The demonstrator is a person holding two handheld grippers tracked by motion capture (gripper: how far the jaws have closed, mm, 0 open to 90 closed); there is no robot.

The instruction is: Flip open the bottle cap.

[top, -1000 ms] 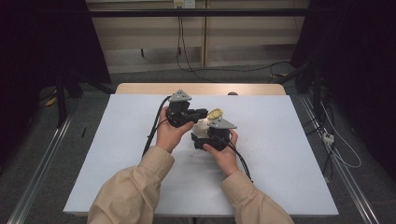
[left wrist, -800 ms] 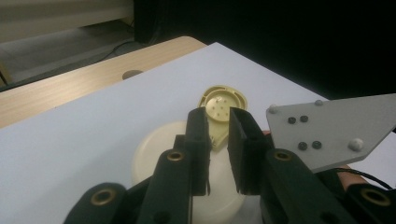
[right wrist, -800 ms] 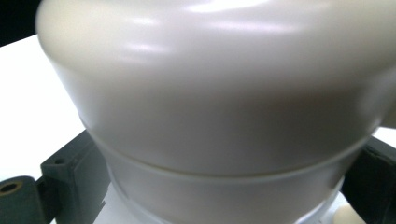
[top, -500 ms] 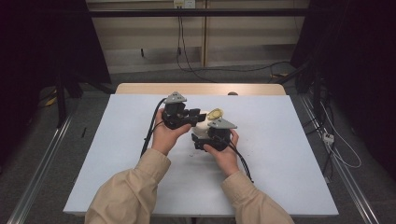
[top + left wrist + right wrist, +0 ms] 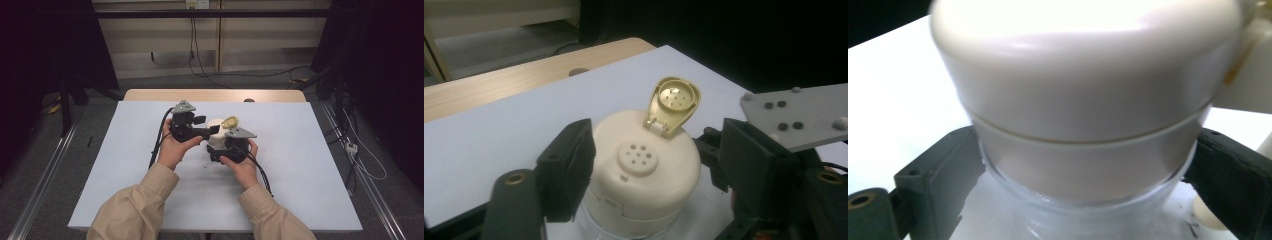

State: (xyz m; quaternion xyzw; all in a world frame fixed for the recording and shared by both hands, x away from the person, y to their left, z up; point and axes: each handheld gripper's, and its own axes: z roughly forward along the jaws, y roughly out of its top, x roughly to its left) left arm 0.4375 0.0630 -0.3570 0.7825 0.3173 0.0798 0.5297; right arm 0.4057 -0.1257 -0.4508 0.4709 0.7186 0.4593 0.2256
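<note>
A jar with a cream cap [image 5: 215,127] stands mid-table, its small yellowish flip lid [image 5: 230,121] hinged up and showing the shaker holes [image 5: 638,158]. My left gripper [image 5: 207,125] comes in from the left. Its jaws have just been opening and now stand on either side of the cap [image 5: 644,175]; the right-hand jaw is clearly off it. My right gripper [image 5: 216,146] holds the jar from the near side. Both its pads [image 5: 943,175] press on the clear neck [image 5: 1083,175] just under the cap [image 5: 1083,65].
The white table top [image 5: 310,150] spreads wide around the jar, with a wooden strip [image 5: 215,95] along its far edge. Black cables [image 5: 159,145] trail from both grippers toward the person. Floor cables [image 5: 360,155] lie to the right of the table.
The left gripper's jaws have spread apart beside the cap. Both hands and the jar stay where they were.
</note>
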